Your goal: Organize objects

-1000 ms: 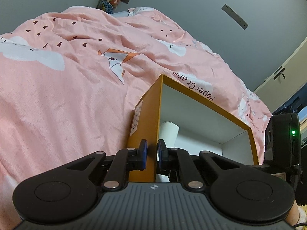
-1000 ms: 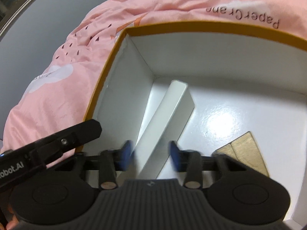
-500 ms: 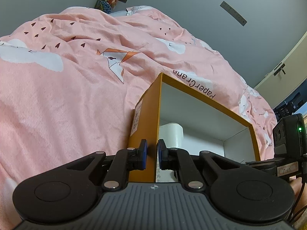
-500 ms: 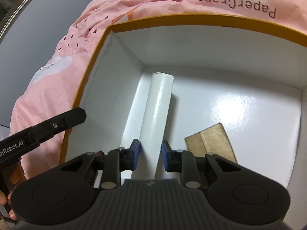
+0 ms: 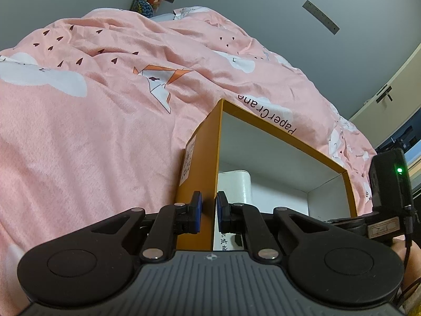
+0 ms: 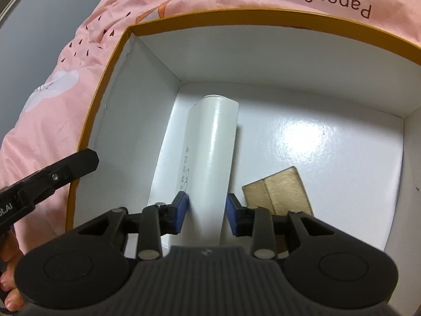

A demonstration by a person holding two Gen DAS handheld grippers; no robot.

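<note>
Two grippers work one box. The left gripper [image 5: 208, 212] stays clamped on the box's near-left wall [image 5: 202, 184], unmoved over the last second, steadying it on the pink quilt [image 5: 92, 137]. The right gripper [image 6: 206, 214] has just been opening, its jaws now apart with the white tube [image 6: 210, 155] between them; the left pad seems to brush the tube, the right stands clear. A second ago the tube leaned tilted across the floor; now it lies straight along the left wall, so I judge it placed and being let go. Right of it lies a brown card [image 6: 279, 194], close to the right pad. Beyond, the box floor [image 6: 329, 142] is bare up to the far wall, and the orange rim [image 6: 263, 15] stands high all round, so the way out looks to be upward.
</note>
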